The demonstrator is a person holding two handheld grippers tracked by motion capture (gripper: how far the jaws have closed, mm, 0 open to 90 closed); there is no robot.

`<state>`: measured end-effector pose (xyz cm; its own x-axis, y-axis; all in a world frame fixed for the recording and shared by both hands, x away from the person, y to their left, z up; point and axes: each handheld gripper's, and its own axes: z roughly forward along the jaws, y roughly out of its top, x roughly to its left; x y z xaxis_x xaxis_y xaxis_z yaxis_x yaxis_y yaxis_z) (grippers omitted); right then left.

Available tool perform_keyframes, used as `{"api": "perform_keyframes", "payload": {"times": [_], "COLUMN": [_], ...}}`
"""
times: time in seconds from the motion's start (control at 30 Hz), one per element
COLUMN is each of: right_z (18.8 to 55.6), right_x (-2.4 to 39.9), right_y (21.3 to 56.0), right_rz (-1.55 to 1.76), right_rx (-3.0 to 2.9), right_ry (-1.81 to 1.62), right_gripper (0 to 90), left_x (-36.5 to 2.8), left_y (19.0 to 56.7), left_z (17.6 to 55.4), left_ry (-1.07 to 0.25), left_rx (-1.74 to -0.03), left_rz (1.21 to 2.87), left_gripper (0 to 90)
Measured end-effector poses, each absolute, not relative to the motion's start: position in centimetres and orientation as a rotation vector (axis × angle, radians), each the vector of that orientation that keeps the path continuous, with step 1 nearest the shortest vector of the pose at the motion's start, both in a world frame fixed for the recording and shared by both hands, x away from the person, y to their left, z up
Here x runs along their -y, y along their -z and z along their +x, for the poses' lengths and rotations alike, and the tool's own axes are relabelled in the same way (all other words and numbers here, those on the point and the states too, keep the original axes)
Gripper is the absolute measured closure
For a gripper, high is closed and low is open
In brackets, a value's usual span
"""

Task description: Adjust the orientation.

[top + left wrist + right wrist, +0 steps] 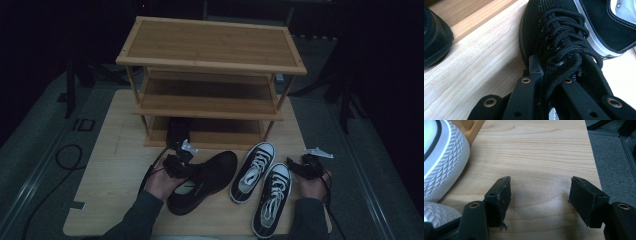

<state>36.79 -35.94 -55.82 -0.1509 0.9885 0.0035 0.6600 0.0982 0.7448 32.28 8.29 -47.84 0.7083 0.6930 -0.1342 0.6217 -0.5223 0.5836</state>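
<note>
A black mesh sneaker lies on the wooden table in front of the shoe rack. My left gripper is at its laced top. In the left gripper view the sneaker has its lace flap between the jaws, with my left gripper shut on it. A pair of black-and-white canvas sneakers stands to the right. My right gripper rests beside them. In its own view the right gripper is open over bare wood, next to a white rubber toe cap.
Another black shoe sits on the rack's lowest shelf, seen at the left edge of the left gripper view as a dark toe. The table's right edge drops to grey carpet. A cable loops on the floor at left.
</note>
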Motion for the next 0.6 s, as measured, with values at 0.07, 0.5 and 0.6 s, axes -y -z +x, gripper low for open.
{"api": "perform_keyframes", "payload": {"times": [0.07,0.5,0.6], "right_z": [36.8,36.8,36.8], "right_x": [35.9,36.0,36.0], "right_y": [55.8,55.8,55.8], "right_rz": [1.609,1.608,1.609], "right_rx": [-1.870,-1.871,-1.871], "right_ry": [-0.839,-0.838,-0.838], "right_gripper": [33.6,33.6,33.6], "left_x": [-8.3,-9.1,-9.0], "left_y": [47.7,47.0,46.8], "left_z": [32.4,35.4,36.2], "left_ry": [-0.158,-0.215,-0.243], "left_rx": [-1.002,-1.096,-1.122], "left_rz": [2.291,2.211,2.201], "left_gripper": [88.0,88.0,88.0]}}
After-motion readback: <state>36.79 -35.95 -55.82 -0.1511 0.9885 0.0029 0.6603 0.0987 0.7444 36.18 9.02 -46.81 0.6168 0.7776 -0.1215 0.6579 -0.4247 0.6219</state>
